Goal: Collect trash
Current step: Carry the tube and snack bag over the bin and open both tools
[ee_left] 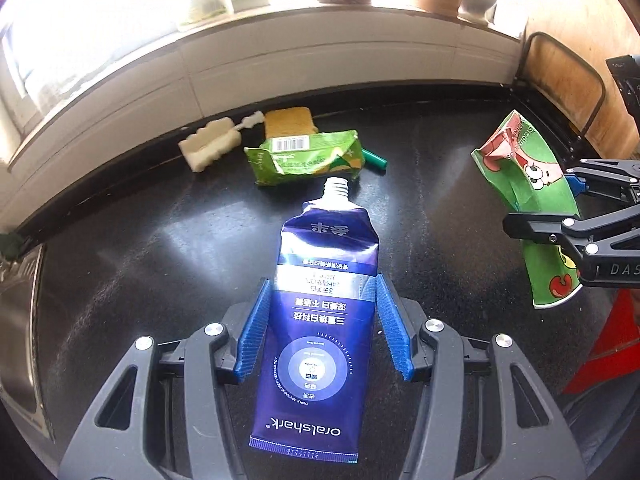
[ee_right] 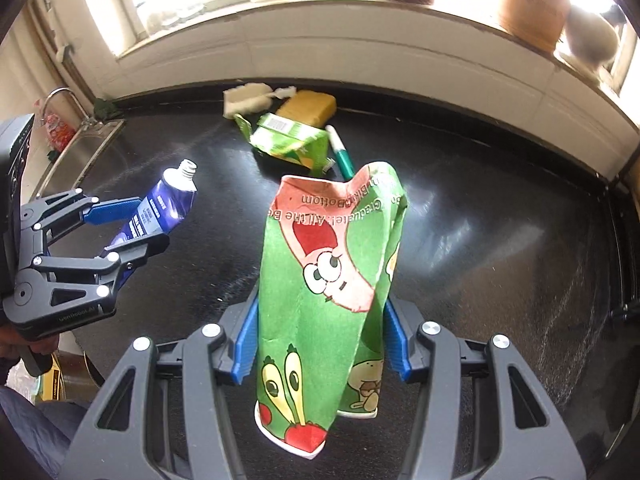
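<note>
The left gripper (ee_left: 322, 312) has its jaws pressed on a blue toothpaste tube (ee_left: 320, 320), above the black surface (ee_left: 140, 260); the right gripper's (ee_right: 320, 332) jaws clamp a crushed green paper cup (ee_right: 324, 288); a green carton (ee_left: 306, 156) lies near the wall.

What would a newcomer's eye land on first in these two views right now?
Probably the two held pieces of trash: the left claw is shut on a blue toothpaste tube with no cap, and the right claw is shut on a crushed green cartoon paper cup. Behind them, a crumpled green carton lies on the black counter in front of a yellow sponge.
</note>
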A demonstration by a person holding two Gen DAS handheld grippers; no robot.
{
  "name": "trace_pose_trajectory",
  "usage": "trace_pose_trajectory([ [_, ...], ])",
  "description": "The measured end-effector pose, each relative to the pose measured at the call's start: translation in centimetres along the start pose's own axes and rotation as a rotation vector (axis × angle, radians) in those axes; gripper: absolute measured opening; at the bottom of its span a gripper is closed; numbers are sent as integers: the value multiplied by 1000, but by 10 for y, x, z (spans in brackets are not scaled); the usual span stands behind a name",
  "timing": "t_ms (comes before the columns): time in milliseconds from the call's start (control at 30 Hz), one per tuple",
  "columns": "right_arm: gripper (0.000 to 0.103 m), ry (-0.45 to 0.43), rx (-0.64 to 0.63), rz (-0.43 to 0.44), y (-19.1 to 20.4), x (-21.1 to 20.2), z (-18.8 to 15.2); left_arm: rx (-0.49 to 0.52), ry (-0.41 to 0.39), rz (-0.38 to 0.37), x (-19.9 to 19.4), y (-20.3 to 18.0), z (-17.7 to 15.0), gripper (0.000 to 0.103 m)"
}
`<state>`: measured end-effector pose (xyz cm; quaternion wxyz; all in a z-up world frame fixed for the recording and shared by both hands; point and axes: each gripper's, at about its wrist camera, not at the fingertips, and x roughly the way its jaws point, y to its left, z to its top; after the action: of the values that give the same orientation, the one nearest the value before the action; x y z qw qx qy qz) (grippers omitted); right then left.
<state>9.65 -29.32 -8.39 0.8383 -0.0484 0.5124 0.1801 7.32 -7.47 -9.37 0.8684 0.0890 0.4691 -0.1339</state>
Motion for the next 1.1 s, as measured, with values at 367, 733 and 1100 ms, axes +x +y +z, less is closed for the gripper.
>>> trace_pose_trajectory([
  [367, 53, -72, -297, 205, 141, -11, 47, -297, -77, 209, -101, 80, -66, 52],
  [733, 53, 76, -710, 554, 392, 27, -4, -781, -13, 508, -186, 173, -283, 52],
  [1100, 54, 304, -979, 677, 576, 113, -137, -1125, 85, 570, -157, 217, -503, 52],
])
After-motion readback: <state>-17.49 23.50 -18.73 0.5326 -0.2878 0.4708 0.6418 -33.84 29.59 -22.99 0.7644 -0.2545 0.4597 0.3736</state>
